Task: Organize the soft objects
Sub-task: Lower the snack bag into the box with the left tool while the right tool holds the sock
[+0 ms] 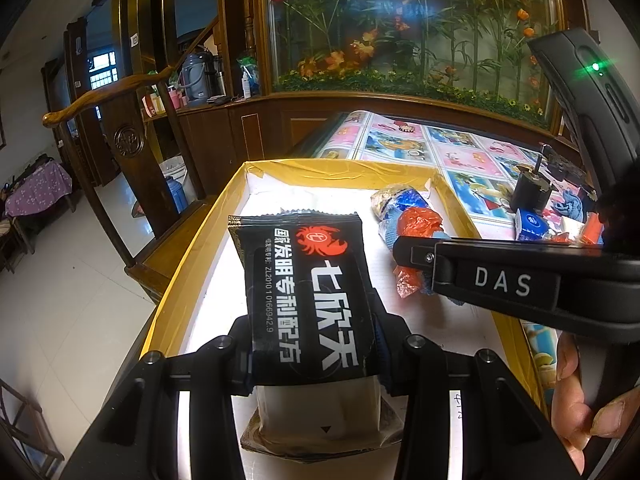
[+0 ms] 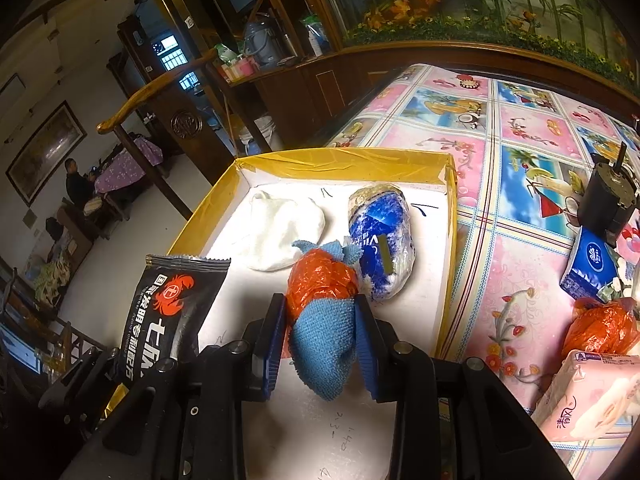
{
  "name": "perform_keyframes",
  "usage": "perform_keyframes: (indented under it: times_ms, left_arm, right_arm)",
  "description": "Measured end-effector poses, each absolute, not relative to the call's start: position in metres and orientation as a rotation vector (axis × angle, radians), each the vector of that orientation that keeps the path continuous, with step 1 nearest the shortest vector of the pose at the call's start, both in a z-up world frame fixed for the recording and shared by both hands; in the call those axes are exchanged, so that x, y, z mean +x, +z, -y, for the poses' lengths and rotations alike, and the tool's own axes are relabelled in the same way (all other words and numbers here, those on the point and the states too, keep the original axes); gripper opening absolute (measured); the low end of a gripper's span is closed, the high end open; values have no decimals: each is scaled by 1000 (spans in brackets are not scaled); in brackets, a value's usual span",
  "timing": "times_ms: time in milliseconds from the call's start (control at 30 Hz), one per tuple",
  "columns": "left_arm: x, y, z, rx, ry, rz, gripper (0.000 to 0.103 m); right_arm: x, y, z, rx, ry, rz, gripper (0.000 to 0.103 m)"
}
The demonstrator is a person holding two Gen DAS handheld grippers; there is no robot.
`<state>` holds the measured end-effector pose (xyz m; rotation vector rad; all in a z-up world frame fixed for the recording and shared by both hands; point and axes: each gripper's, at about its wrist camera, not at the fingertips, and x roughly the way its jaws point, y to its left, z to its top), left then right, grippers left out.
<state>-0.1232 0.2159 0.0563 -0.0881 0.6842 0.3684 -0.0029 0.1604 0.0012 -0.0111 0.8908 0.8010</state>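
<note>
Dark wood panelling backs our worktop (image 2: 520,184). Our right gripper (image 2: 320,344) has its fingers clamped on a soft blue cloth bundle (image 2: 320,344) above the yellow-rimmed tray (image 2: 344,160); it squashes, so we grip mid-body. Left gripper (image 1: 316,356) pinches a light, slippery black packet (image 1: 308,296) over the tray's near end.

Counted, field tally:
- One yellow-rimmed tray (image 2: 451,216).
- In tray: one black crab-print packet (image 2: 168,312), one white cloth (image 2: 280,228), one blue tissue pack in film (image 2: 380,236), one blue cloth bundle with orange plastic (image 2: 324,312).
- On desk (image 2: 520,152), right of hand-held gripper (image 2: 322,354): one blue tissue pack (image 2: 590,266), one pink tissue pack (image 2: 592,396), one orange bag (image 2: 604,326), one dark motor (image 2: 608,196).
- Hand-held grippers: two.
</note>
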Motion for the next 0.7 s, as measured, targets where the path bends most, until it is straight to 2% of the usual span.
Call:
perform_keyframes:
  times_ms: [333,600,700]
  left_arm:
    - [-124,56,-216,-92,368,-682,45]
    - [-128,62,-211,-89,374,-650,65]
    - [-130,64,-212,-93,381,-641,70]
  right_arm:
    - [-6,7,-157,-7,810,-880,37]
    - [-11,20,-150,11,818,-842,44]
    - [-14,25,-147,11,823,-822,50]
